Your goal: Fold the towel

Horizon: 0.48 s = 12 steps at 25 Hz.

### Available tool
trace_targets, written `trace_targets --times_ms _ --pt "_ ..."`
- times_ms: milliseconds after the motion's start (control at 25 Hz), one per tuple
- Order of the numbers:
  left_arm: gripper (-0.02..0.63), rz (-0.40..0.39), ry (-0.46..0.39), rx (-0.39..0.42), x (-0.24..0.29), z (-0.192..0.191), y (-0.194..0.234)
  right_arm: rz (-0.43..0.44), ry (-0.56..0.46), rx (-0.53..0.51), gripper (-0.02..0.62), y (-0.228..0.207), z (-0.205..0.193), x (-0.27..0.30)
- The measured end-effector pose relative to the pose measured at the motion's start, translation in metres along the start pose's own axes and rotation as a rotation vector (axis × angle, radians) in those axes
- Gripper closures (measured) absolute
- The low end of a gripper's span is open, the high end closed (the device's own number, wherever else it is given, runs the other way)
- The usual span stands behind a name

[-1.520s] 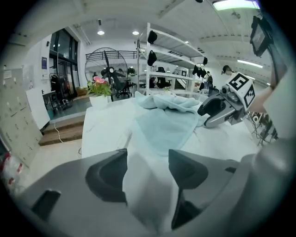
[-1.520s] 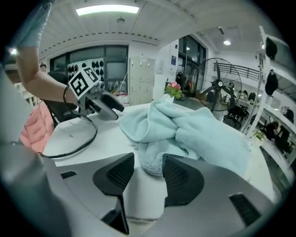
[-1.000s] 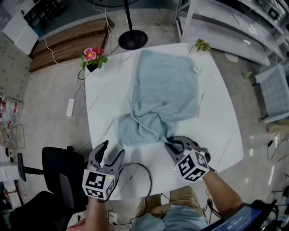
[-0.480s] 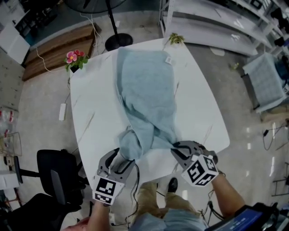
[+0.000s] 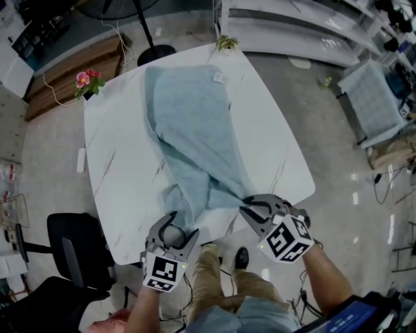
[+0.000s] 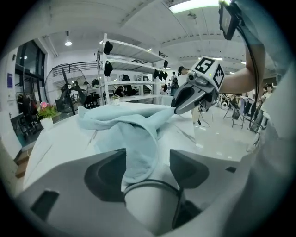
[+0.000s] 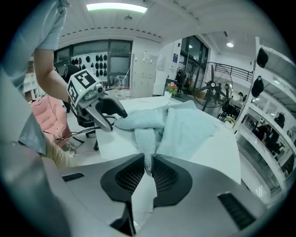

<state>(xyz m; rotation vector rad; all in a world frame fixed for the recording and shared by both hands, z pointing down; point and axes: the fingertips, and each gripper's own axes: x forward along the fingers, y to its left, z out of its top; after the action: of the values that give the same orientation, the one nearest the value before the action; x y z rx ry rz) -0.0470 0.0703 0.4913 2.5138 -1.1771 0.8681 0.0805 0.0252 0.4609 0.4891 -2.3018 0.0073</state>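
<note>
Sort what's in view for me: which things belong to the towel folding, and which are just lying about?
Job in hand: light blue towel; white table under it.

Lying about: pink flower pot; small green plant at the table's far corner; fan stand; black chair; shelving.

Blk office chair (image 5: 73, 242) is sitting on grey floor (image 5: 331, 149) just left of the left gripper (image 5: 179, 226), w/ white table (image 5: 273, 156) spreading ahead of it. Far beyond, fan base (image 5: 155, 52), pink flowers (image 5: 86, 78) & metal shelving (image 5: 292, 32) are standing; ceiling strip light (image 7: 115, 7) is glowing overhead.
</note>
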Motion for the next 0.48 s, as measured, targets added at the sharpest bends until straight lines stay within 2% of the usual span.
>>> trace_targets --times_ms 160,240,280,320,480 --pt "0.318 0.057 0.035 0.040 0.013 -0.003 0.007 0.008 -0.023 0.006 0.533 -0.002 0.005 -0.003" --pt "0.434 0.099 0.033 0.034 0.011 -0.001 0.017 0.017 -0.028 -0.001 0.532 -0.002 0.005 -0.004" --pt "0.511 0.108 0.034 0.025 0.007 0.000 0.020 0.024 -0.028 -0.002 0.532 -0.002 0.005 -0.005" --pt "0.579 0.100 0.034 0.004 0.002 0.001 0.021 0.034 -0.027 -0.004 0.531 -0.002 0.004 -0.006" --pt "0.584 -0.028 0.013 -0.196 -0.034 0.010 0.014 0.118 -0.011 -0.010 0.531 0.002 -0.001 -0.017"
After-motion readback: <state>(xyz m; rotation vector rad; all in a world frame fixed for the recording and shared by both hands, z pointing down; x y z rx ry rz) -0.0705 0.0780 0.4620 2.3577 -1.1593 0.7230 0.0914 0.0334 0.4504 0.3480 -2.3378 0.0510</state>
